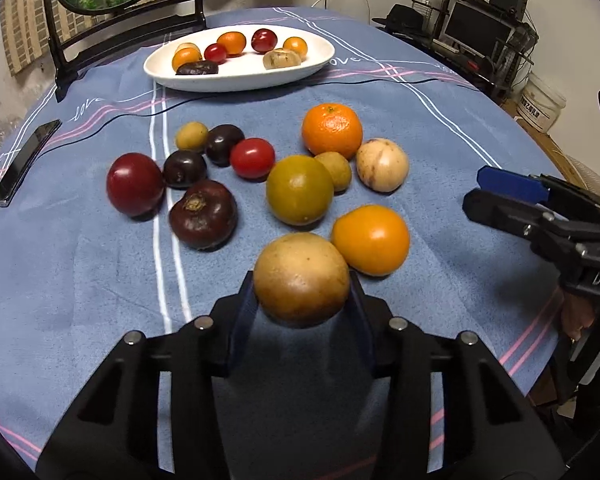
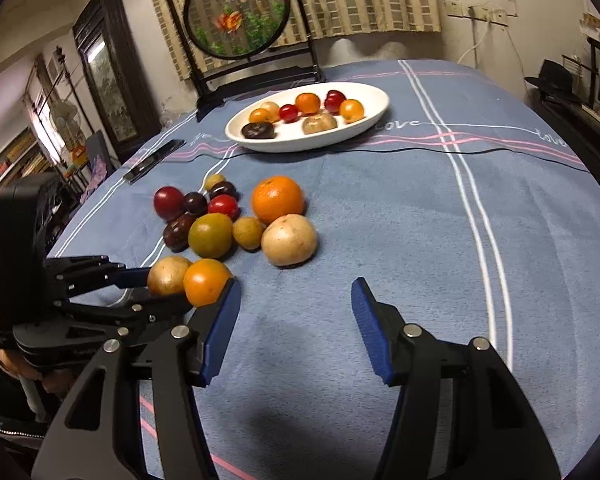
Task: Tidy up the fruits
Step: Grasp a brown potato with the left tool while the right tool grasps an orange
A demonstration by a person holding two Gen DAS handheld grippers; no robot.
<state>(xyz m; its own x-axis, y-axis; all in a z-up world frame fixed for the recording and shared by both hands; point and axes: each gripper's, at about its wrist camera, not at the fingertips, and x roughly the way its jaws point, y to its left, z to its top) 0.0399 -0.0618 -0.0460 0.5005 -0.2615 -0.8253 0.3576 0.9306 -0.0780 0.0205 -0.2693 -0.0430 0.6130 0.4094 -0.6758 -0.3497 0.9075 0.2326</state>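
My left gripper (image 1: 302, 286) is shut on a round tan-brown fruit (image 1: 301, 278), one blue pad on each side of it. The right wrist view shows that same fruit (image 2: 167, 276) held in the left gripper (image 2: 162, 290), just touching a smooth orange fruit (image 2: 206, 282). Several loose fruits lie on the blue tablecloth: a mandarin (image 1: 332, 130), a green-yellow fruit (image 1: 300, 190), a pale one (image 1: 382, 164), and dark red and purple ones (image 1: 203, 214). A white oval plate (image 1: 240, 80) at the back holds several small fruits. My right gripper (image 2: 296, 320) is open over bare cloth, nothing between its fingers.
A dark phone (image 1: 24, 160) lies near the table's left edge. A round framed screen on a black stand (image 2: 236, 16) stands behind the plate. A thin black cable (image 1: 380, 82) crosses the cloth in front of the plate. Shelves and a white bucket (image 1: 542, 100) stand beyond the right edge.
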